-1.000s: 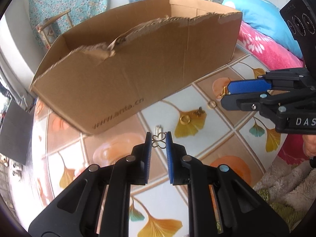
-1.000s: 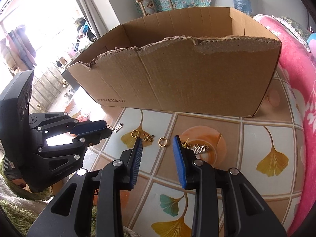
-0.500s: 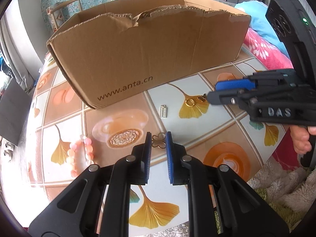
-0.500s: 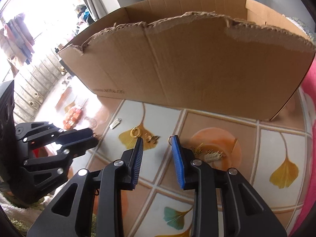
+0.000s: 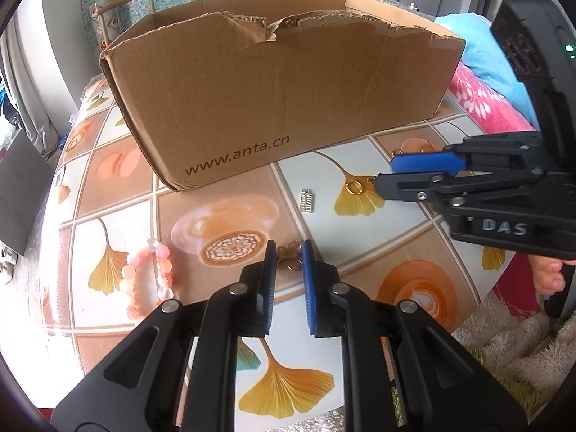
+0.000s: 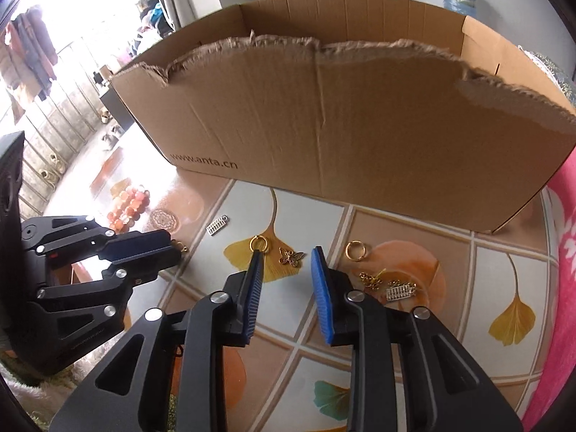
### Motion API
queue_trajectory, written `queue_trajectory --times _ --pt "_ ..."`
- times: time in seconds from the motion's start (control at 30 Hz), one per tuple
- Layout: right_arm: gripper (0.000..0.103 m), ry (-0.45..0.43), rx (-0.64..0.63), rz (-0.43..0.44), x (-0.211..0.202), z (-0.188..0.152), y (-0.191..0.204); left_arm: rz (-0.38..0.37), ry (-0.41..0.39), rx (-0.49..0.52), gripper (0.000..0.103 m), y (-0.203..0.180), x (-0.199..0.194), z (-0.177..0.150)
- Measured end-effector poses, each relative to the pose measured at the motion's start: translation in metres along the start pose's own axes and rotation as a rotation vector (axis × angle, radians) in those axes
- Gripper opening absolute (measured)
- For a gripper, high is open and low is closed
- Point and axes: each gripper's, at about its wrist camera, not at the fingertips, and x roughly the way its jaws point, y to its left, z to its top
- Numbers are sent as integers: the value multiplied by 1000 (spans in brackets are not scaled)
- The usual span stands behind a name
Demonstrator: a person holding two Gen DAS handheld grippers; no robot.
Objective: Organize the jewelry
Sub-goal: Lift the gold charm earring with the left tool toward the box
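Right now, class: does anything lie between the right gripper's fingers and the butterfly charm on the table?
Nothing visible does. The butterfly charm lies bare on the table just beyond the closing right gripper, in line with its gap. The hoop earring sits beside its left finger, not in between.

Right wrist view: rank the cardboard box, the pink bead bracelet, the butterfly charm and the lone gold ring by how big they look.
1. cardboard box, by far the largest.
2. pink bead bracelet.
3. butterfly charm and gold ring: they look about alike, so no ranking between them.
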Motion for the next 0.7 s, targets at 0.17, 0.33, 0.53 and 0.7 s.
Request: queue_trajectory --times 0.17,0.33,0.53,0.7 --pt "20 -3 9 -23 5 4 2 -5 -1 2 13 0 -1 -1" --pt "15 -13 -9 -58 10 3 8 -7 -2 2 13 0 -1 0" --pt "12 -16 -19 -70 12 8 16 -6 -3 4 13 0 -1 0" --pt "9 -21 -4 -48 10 6 10 -5 -4 6 13 0 -1 0"
